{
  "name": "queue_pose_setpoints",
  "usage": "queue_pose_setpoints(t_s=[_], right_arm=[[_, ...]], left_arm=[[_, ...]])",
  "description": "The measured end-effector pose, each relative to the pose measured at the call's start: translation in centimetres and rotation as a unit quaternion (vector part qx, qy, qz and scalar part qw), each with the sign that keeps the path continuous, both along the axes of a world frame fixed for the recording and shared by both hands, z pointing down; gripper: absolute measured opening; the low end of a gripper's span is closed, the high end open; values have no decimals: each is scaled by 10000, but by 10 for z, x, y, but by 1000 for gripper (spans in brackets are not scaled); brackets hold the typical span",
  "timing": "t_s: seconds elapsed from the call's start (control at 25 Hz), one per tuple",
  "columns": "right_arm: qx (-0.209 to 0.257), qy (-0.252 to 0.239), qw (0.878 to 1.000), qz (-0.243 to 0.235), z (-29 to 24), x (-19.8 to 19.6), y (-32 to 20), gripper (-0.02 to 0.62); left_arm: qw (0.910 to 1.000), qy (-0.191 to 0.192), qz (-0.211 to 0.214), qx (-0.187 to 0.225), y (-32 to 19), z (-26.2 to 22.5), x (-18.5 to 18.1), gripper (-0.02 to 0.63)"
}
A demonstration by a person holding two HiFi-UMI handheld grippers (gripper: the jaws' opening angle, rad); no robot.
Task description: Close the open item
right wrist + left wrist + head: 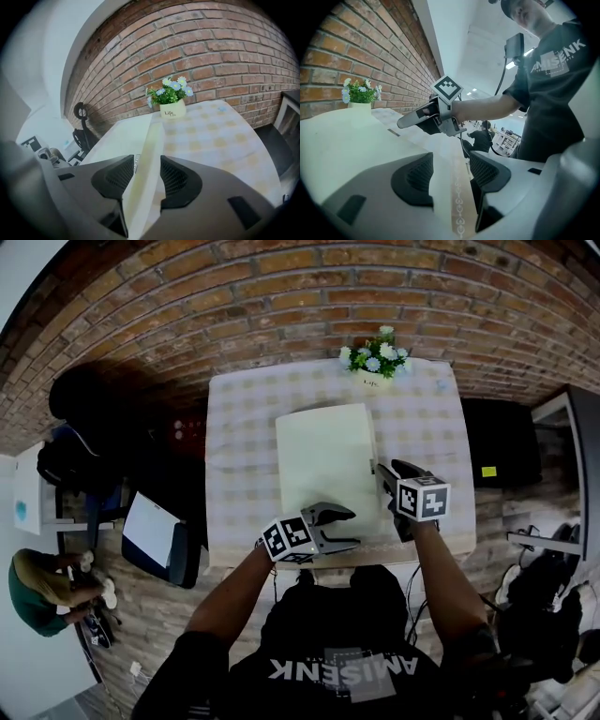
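Note:
A flat cream-white case (323, 465) lies with its lid down on the checked tablecloth (239, 427). My right gripper (389, 470) is at its right edge. In the right gripper view the jaws (147, 176) stand open, with the case's edge (145, 154) running between the pads and not squeezed. My left gripper (349, 527) hovers at the case's near edge, open; in the left gripper view (451, 173) only the pale top and a strip of cloth show between the pads. The right gripper (426, 119) also shows there, above the case.
A small pot of flowers (377, 362) stands at the table's far edge, against the brick wall. A black chair (89, 456) and a stool with a white panel (155, 535) are to the left, a seated person (37, 587) is at lower left, and a dark cabinet (502, 442) is to the right.

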State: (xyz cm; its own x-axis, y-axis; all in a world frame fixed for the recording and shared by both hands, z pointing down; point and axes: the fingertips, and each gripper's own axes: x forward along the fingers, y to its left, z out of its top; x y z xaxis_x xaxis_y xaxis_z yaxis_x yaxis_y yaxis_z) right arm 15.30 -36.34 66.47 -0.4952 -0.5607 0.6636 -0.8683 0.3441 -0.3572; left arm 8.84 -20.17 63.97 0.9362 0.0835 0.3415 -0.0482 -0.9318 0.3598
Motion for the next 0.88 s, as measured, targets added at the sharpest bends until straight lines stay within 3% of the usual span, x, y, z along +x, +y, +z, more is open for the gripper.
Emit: queue_pose_setpoints(t_s=[0.64, 0.88], right_arm=[[-568, -219, 9980, -195, 43, -10, -1, 224], [-628, -56, 9979, -169, 48, -6, -2, 238]], left_arm=[[9988, -288, 268, 274, 4, 9, 16, 238], [9997, -159, -32, 175, -6, 3, 18, 238]])
